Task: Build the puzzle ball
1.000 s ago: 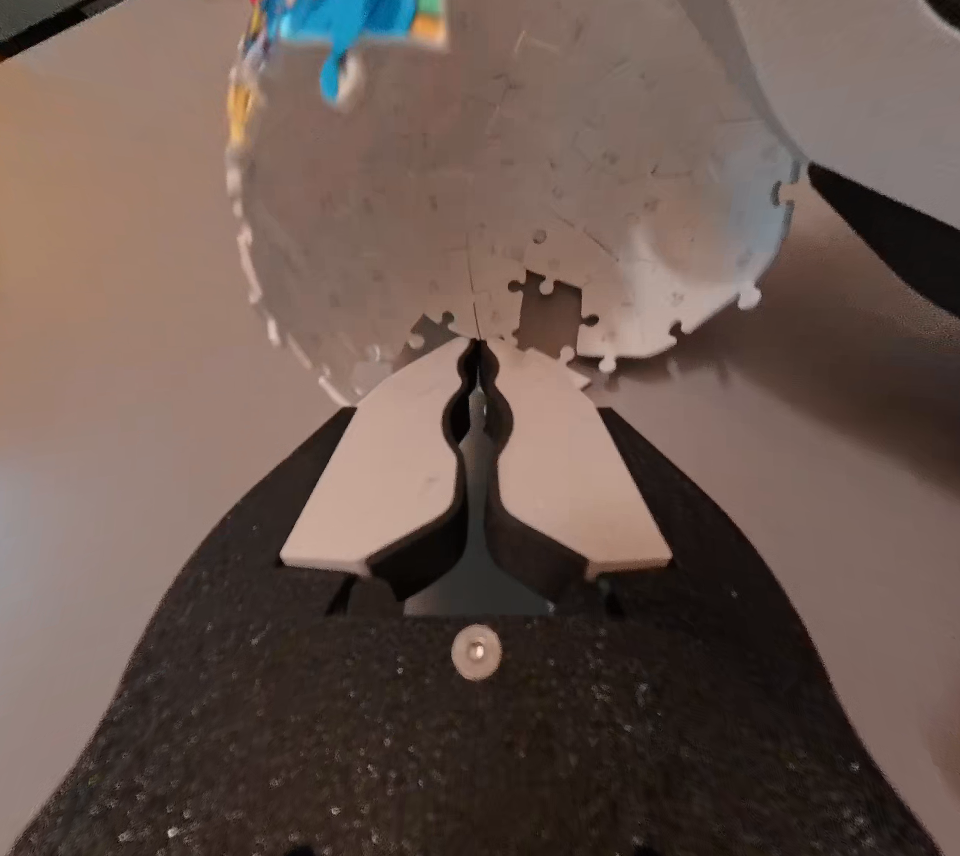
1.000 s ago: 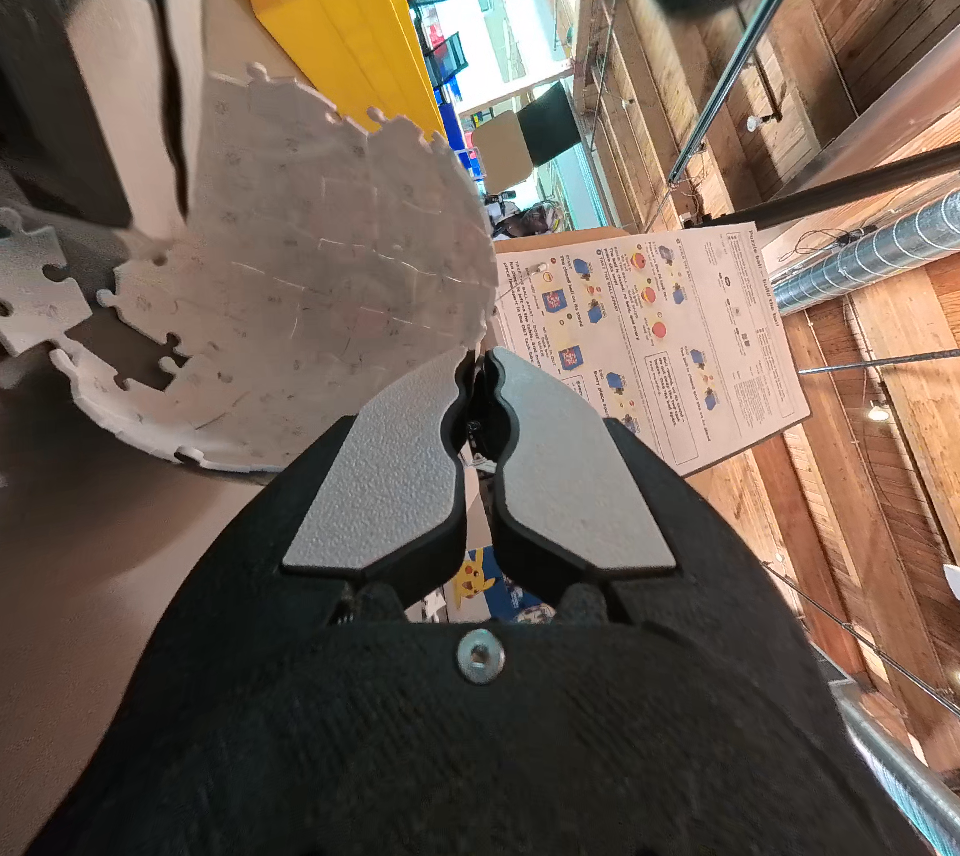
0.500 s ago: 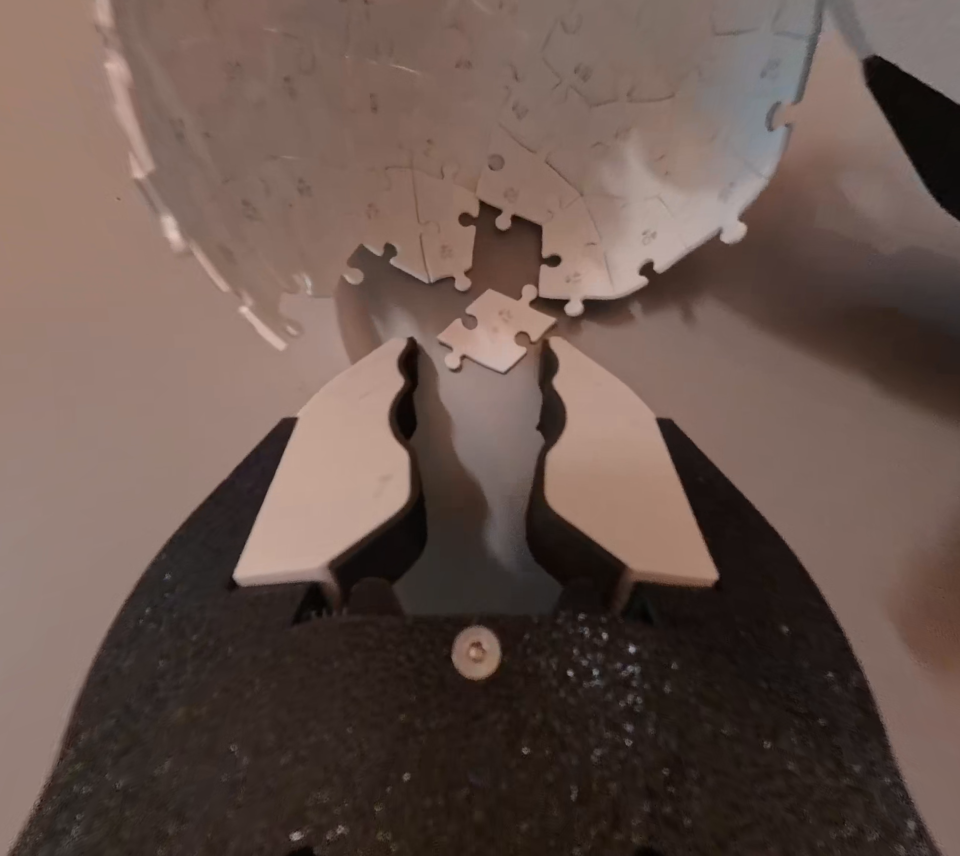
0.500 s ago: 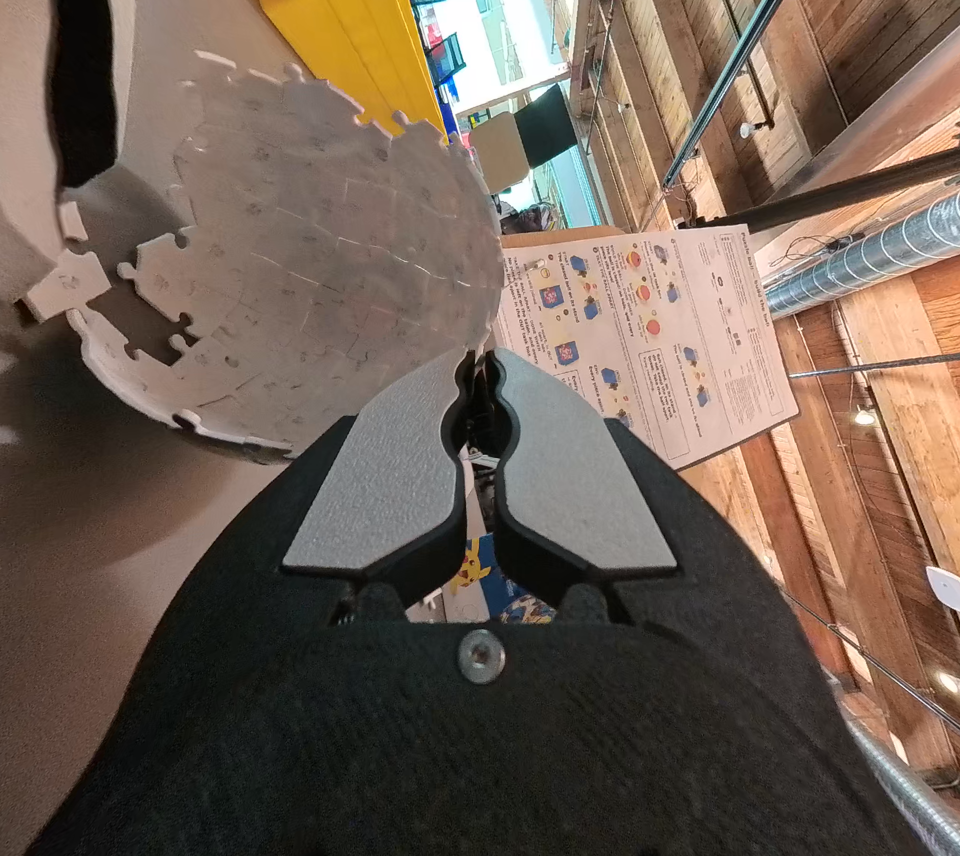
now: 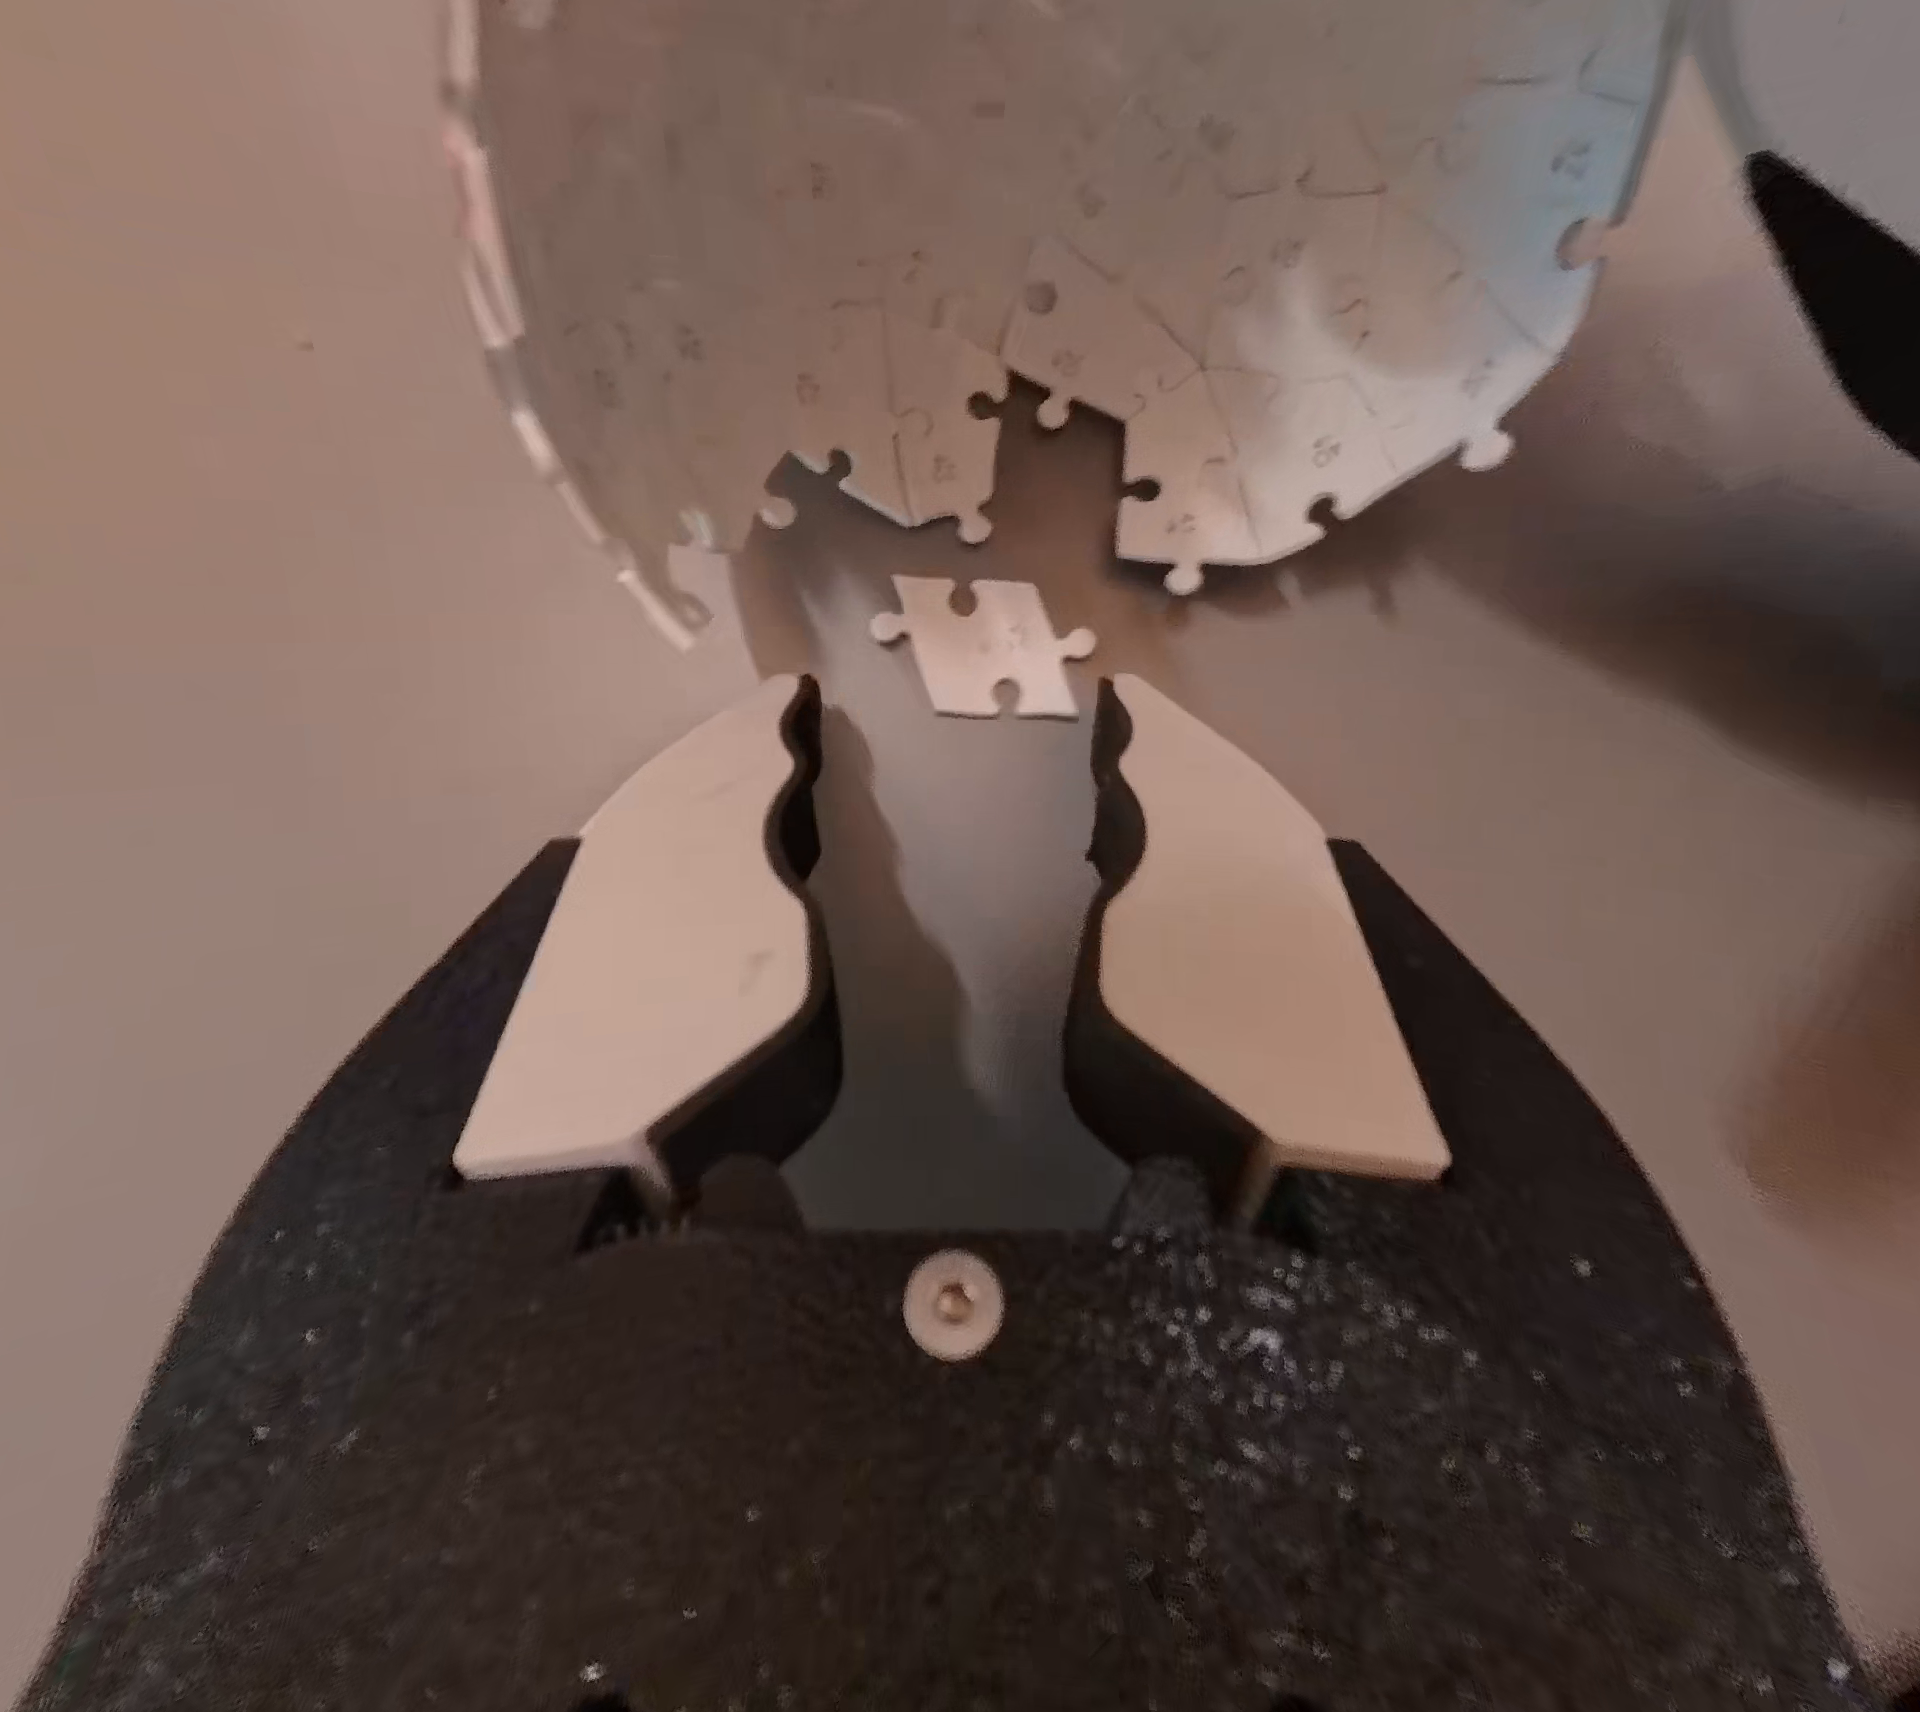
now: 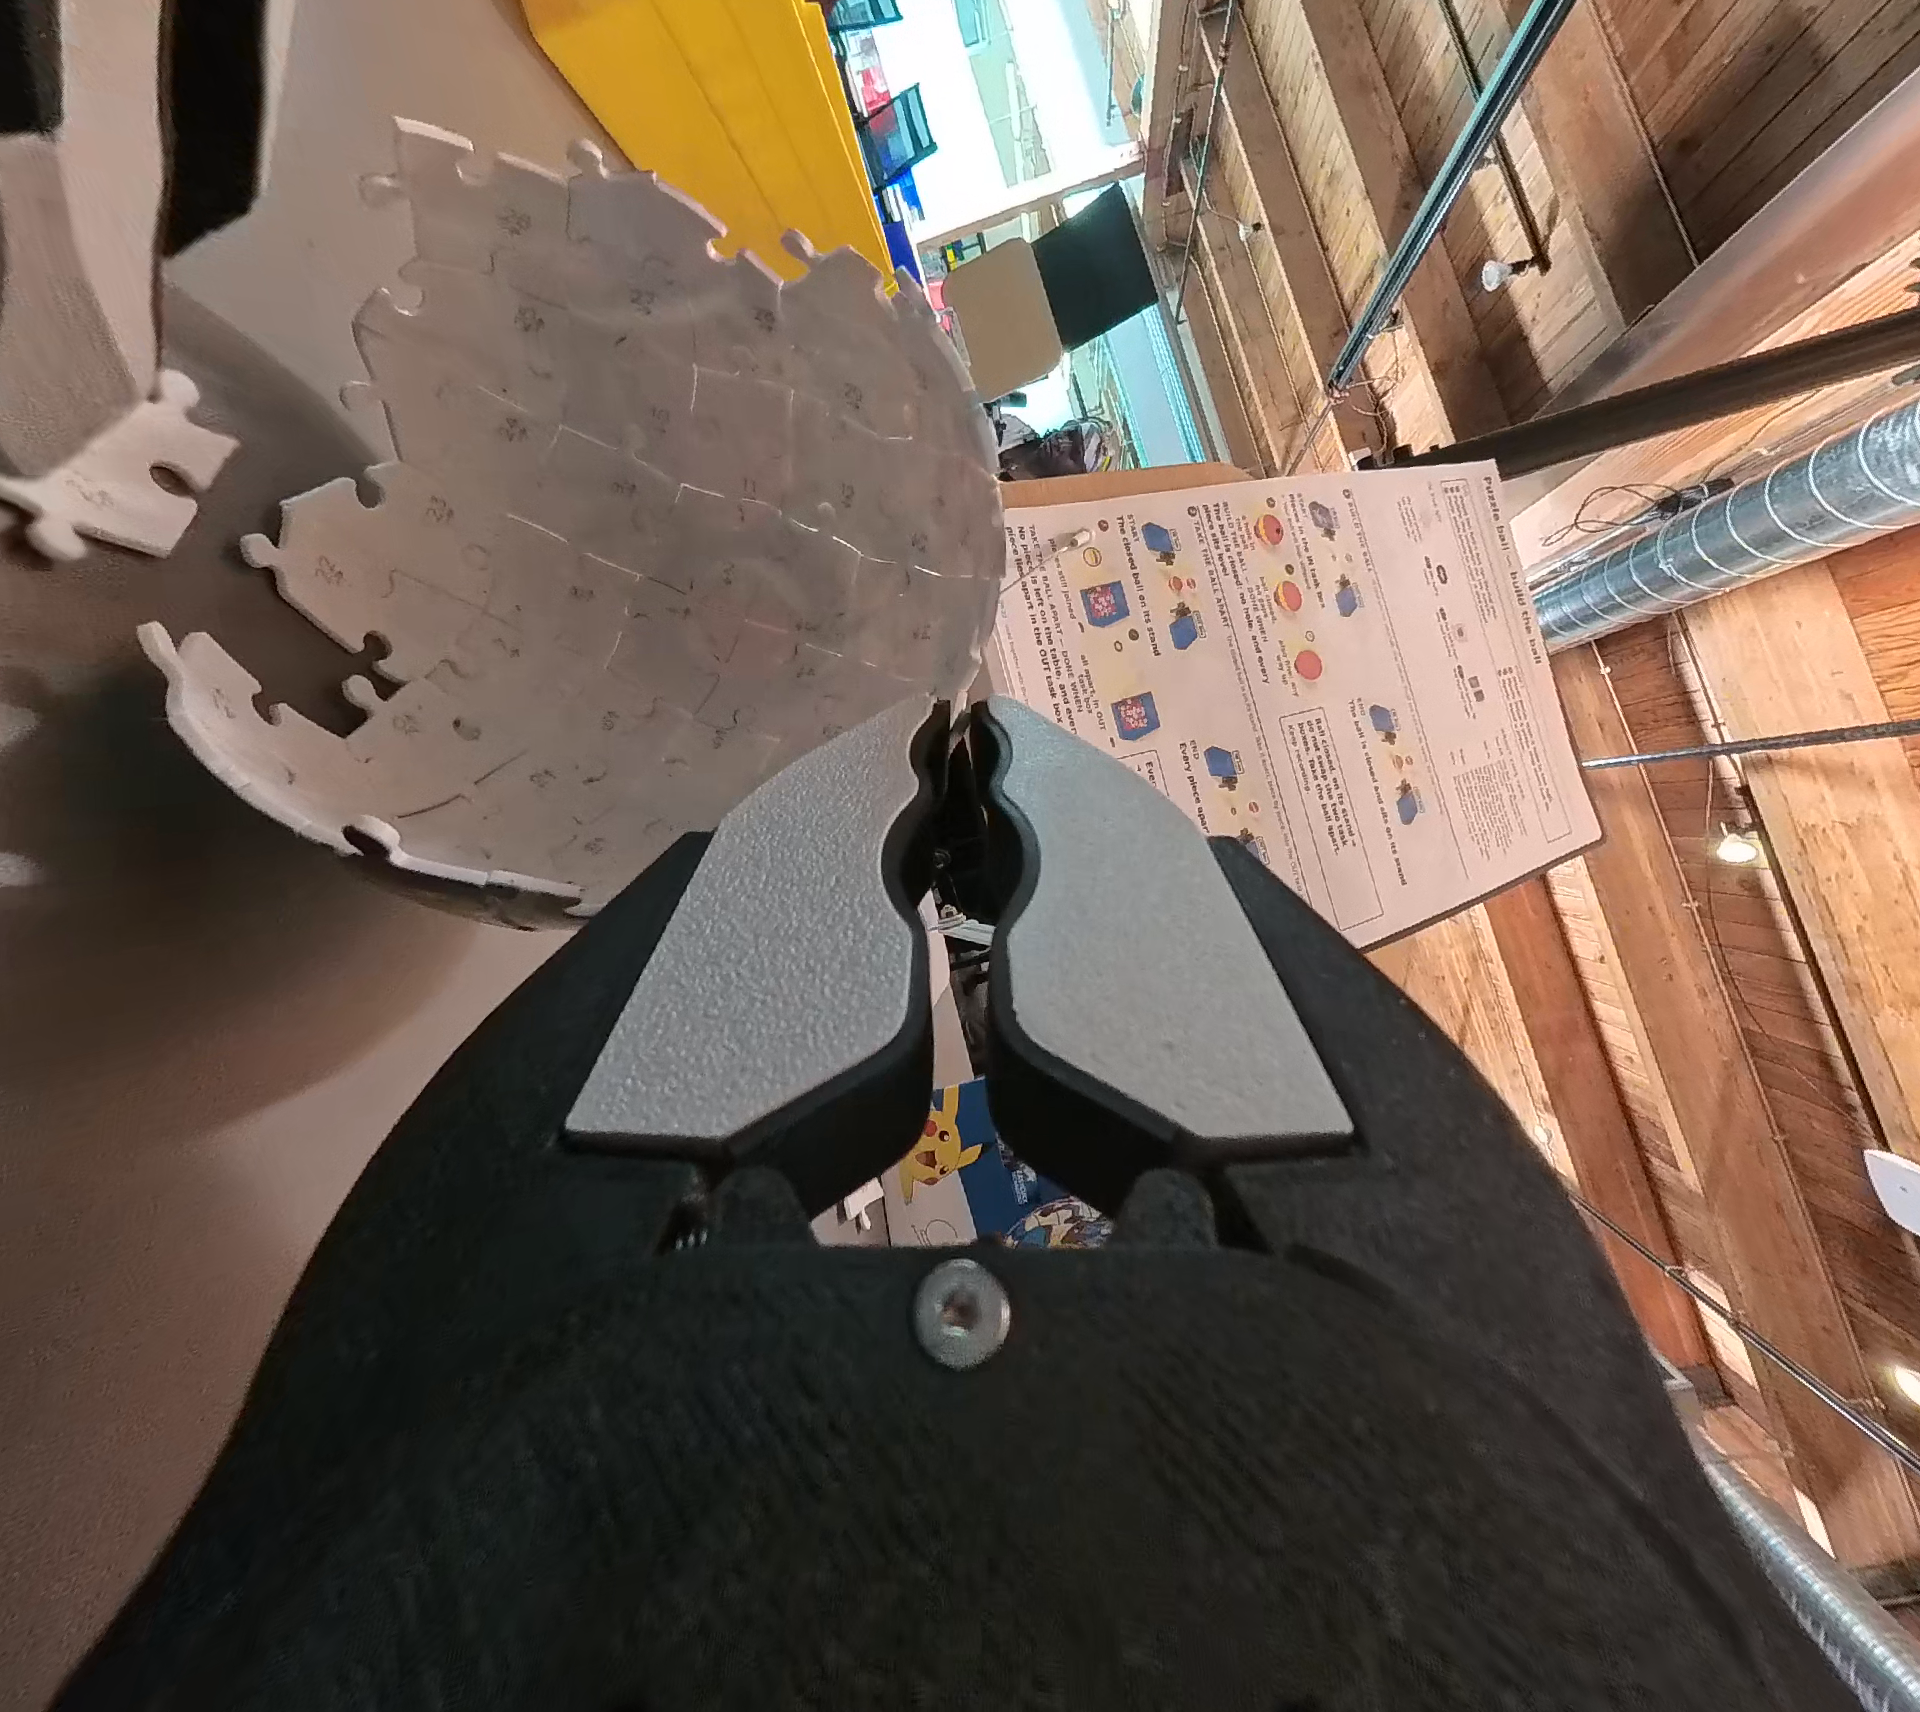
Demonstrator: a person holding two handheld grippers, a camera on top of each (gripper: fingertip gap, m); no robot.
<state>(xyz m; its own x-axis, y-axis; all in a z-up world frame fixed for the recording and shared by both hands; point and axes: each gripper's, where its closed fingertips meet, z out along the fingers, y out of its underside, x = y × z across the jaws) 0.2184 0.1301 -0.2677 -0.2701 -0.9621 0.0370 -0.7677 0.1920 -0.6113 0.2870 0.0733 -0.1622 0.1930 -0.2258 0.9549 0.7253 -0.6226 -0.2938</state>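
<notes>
The puzzle ball is a half shell (image 5: 1091, 156) seen from its white inside, with a piece-shaped gap in its lower rim. It also shows in the right wrist view (image 6: 644, 540). My right gripper (image 6: 961, 712) is shut on the shell's rim and holds it tilted over the table. My left gripper (image 5: 956, 696) is open and empty. A loose white puzzle piece (image 5: 987, 644) lies on the table just beyond its fingertips, below the gap. The piece (image 6: 114, 478) also shows in the right wrist view, next to the left gripper's finger (image 6: 62, 291).
The beige table (image 5: 260, 519) carries the shell's shadow. Yellow bins (image 6: 675, 0) stand at the far side. A printed instruction sheet (image 6: 1299, 675) stands behind the shell. A box with a yellow cartoon figure (image 6: 945, 1143) shows between my right fingers. Some 15 cm of space lies between my two pairs of fingers.
My left gripper was shut at the shell's rim, then opened and pulled back. The loose piece dropped to the table. The shell turned in the right gripper.
</notes>
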